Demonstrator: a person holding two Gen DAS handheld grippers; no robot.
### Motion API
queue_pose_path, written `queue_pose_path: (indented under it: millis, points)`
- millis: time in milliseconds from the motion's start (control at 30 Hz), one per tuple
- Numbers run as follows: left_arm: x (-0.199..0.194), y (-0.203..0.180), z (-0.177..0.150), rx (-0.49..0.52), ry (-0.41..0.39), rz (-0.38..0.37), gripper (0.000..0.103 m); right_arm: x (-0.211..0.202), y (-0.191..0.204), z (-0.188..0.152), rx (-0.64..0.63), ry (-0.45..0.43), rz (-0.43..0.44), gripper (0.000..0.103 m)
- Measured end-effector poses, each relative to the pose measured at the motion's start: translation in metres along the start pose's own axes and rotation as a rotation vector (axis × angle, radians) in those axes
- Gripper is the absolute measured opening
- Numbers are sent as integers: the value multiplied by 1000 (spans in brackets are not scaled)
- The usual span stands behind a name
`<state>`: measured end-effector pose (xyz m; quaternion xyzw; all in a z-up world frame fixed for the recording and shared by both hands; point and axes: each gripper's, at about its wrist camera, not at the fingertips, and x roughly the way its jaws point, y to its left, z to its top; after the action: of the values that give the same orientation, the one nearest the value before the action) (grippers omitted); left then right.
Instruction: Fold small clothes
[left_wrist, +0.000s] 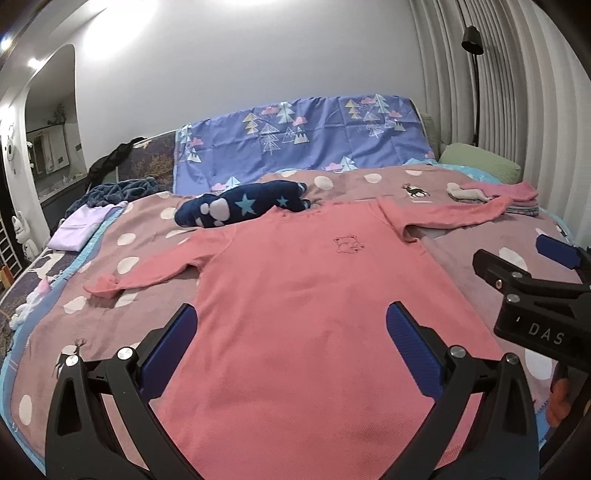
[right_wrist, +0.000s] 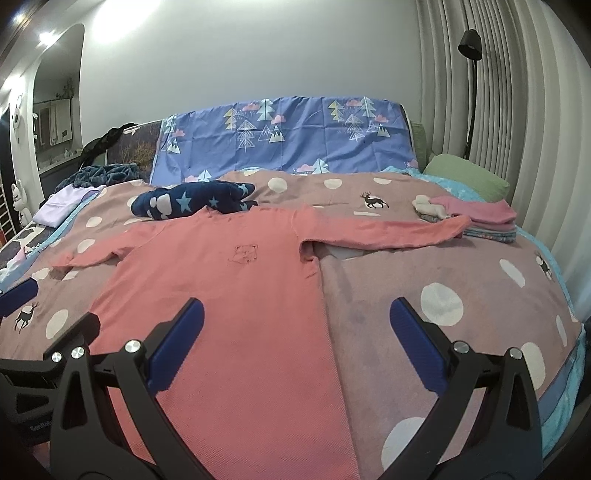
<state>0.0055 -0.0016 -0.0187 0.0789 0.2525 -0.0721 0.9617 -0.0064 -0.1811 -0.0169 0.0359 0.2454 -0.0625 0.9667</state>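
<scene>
Pink long-sleeve shirt (left_wrist: 295, 295) lies flat on the dotted blanket (right_wrist: 443, 302), both sleeves spread out | left gripper (left_wrist: 291, 343) fingers apart above its hem, holding nothing | right gripper (right_wrist: 295, 343) fingers apart over its right edge, holding nothing

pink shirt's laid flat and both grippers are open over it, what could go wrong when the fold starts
1. The far sleeve's cuff reaches the stack of folded clothes; pulling that sleeve in may drag the stack askew.
2. The navy star garment lies right at the pink shirt collar, so it could get caught in a fold.
3. The left gripper or right gripper may pinch the dotted blanket along with the shirt.
</scene>
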Motion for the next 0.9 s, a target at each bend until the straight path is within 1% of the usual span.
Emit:
queue_pose_path:
  millis: [200,333,767,900]
  points:
    - [5,3,-1,-26,-3,17,102,4,0,0,1,-5,-7,101]
    - [10,6,-2,-40,7,33,102,9,0,0,5,7,-7,101]
    - [14,1,-5,-19,11,-19,102,15,3,-1,1,19,-12,101]
    - [22,4,-9,-37,54,-35,102,17,3,-3,4,29,-14,101]
